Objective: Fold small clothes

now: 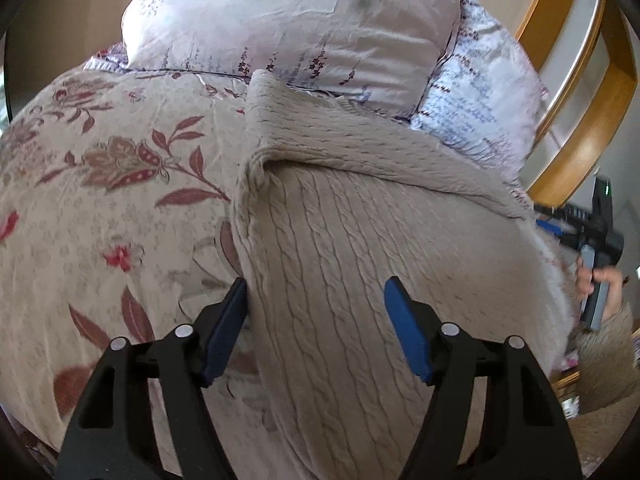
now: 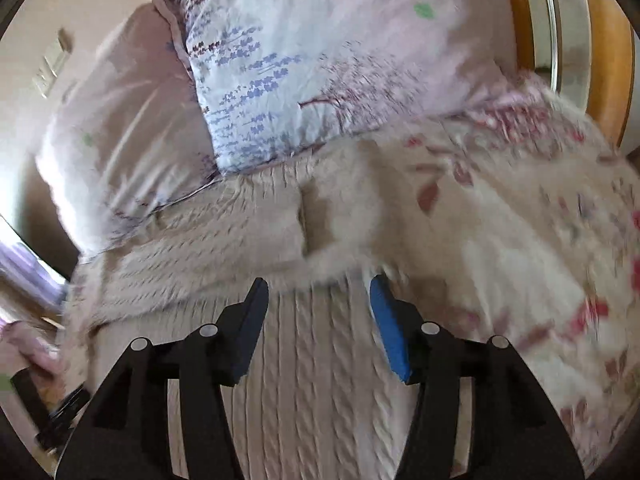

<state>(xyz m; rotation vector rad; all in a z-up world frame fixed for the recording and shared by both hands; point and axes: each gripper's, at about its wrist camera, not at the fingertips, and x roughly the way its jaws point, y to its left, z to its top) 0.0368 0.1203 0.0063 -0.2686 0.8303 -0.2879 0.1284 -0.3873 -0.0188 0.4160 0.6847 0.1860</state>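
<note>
A beige cable-knit sweater [image 1: 360, 248] lies spread on the bed, with one sleeve folded across its top [image 1: 340, 136]. My left gripper [image 1: 316, 292] is open just above the sweater's left edge, holding nothing. My right gripper [image 2: 318, 292] is open over the sweater [image 2: 304, 380] near its right edge, below the folded sleeve [image 2: 208, 232]; that view is blurred. The right gripper also shows in the left wrist view [image 1: 592, 240], held in a hand at the sweater's far right side.
The floral bedspread [image 1: 100, 200] covers the bed on both sides of the sweater. Two lavender-print pillows [image 1: 288, 28] [image 2: 320, 72] lie at the head. A wooden headboard [image 1: 580, 92] stands behind them on the right.
</note>
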